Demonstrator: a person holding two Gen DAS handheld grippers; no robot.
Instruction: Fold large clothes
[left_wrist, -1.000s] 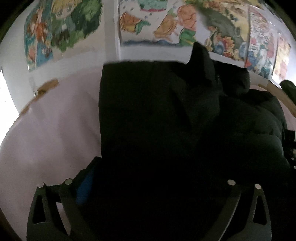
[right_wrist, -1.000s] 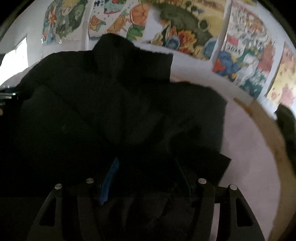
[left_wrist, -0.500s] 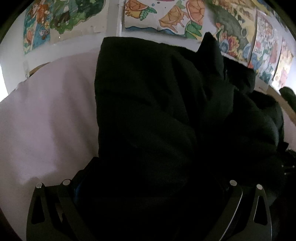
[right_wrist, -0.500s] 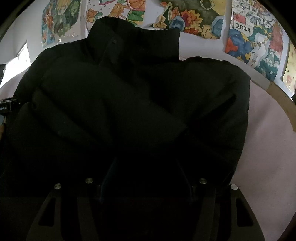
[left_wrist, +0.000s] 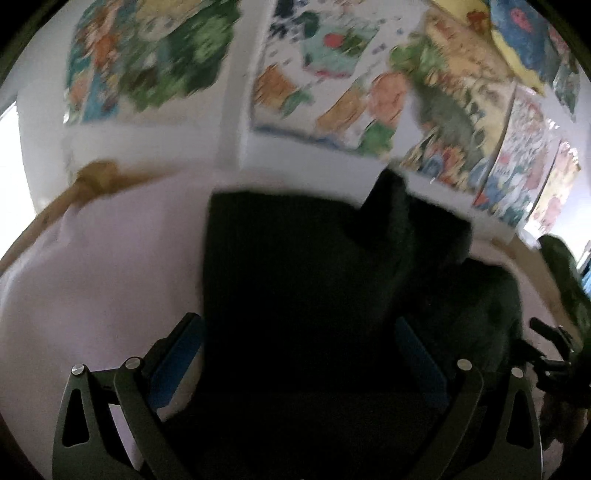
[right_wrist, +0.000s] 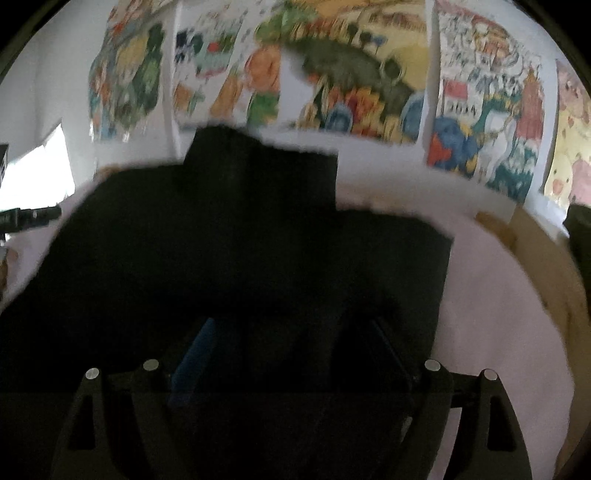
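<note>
A black puffer jacket (left_wrist: 314, 266) lies on a pale pink sheet (left_wrist: 92, 295), its collar toward the wall. It fills the middle of the right wrist view (right_wrist: 240, 240) too. My left gripper (left_wrist: 295, 354) has its blue-padded fingers (left_wrist: 177, 354) wide apart, with the jacket's near edge lying between them. My right gripper (right_wrist: 291, 350) also has its fingers (right_wrist: 195, 350) apart over the jacket's near edge. Both views are blurred and dark, so the contact with the cloth is unclear.
Colourful posters (left_wrist: 332, 74) cover the white wall behind the bed. A wooden bed rim (right_wrist: 535, 240) runs along the right side and also shows at the left (left_wrist: 74, 188). A dark green object (left_wrist: 565, 280) sits at the far right.
Both cameras have pulled back and tilted up: the jacket looks smaller and more wall shows. The left fingers' blue pads now show, spread wider than before.
</note>
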